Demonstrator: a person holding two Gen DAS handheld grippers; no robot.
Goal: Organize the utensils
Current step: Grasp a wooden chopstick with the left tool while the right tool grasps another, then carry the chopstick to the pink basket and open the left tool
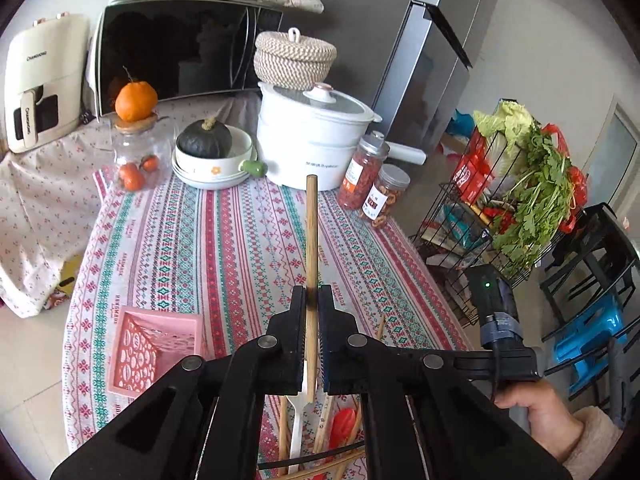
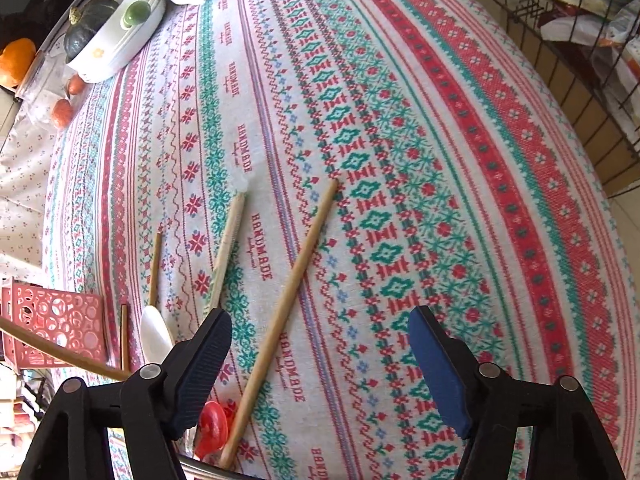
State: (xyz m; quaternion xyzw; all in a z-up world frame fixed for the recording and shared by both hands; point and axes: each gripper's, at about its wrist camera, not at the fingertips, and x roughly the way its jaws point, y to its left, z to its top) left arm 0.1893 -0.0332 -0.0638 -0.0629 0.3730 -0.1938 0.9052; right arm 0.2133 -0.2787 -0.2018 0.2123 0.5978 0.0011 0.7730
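Note:
My left gripper (image 1: 312,296) is shut on a wooden-handled utensil (image 1: 311,232) and holds it above the patterned tablecloth (image 1: 224,240), handle pointing away. A pink perforated basket (image 1: 154,350) sits to its lower left; it also shows in the right wrist view (image 2: 56,324). My right gripper (image 2: 320,344) is open and empty over the table. Under it lie a long wooden stick (image 2: 288,292), a pale wrapped stick (image 2: 230,240), a white spoon (image 2: 156,336), a thin chopstick (image 2: 124,336) and a red utensil (image 2: 212,426). More utensils (image 1: 296,432) lie below the left gripper.
A white pot (image 1: 316,140), stacked bowls with a dark squash (image 1: 206,140), a glass jar (image 1: 136,156) topped by an orange, and two snack jars (image 1: 376,184) stand at the far end. A wire rack with vegetables (image 1: 520,200) is right of the table.

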